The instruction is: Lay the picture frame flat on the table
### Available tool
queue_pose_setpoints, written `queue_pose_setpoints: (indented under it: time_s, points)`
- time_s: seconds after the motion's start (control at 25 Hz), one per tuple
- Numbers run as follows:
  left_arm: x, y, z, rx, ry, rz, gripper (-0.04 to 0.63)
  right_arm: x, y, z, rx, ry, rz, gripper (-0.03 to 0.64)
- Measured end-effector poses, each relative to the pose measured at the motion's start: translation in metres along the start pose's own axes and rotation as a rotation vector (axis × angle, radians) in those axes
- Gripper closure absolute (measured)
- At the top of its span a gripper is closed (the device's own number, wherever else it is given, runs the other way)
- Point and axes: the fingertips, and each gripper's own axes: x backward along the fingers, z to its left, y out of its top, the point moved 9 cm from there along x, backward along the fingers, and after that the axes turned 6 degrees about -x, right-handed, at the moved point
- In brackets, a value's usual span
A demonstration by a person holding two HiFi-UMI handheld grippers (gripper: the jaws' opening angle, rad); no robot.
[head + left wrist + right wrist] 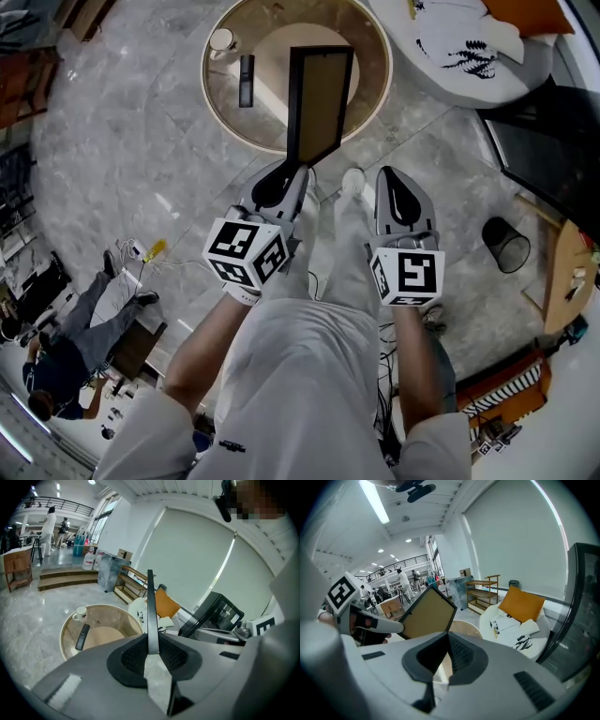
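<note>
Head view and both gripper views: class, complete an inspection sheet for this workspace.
Surface: round table, on marble floor.
Job's things: picture frame held on edge, not yet flat on table.
Clutter: mug and remote on table.
Grippers: left gripper shut on frame's bottom; right gripper jaws together, empty.
Cables: loose cables on floor, left.
Surroundings: armchair, bin, seated person.
</note>
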Motion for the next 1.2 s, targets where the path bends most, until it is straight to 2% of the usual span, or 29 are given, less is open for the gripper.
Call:
queue_pose_setpoints:
  time_s: [0.44, 1.2]
  points:
    - [-0.075, -0.042, 0.026, 0.017, -0.022, 0.069, 0.526, -0.056, -0.051, -0.029, -0.019, -0.024, 0.033, 0.612]
    - [-0.194, -0.099, 0.064, 0.062, -0.051, 0.128, 0.526, -0.136, -0.125, -0.082, -0.079, -0.043, 0.098, 0.612]
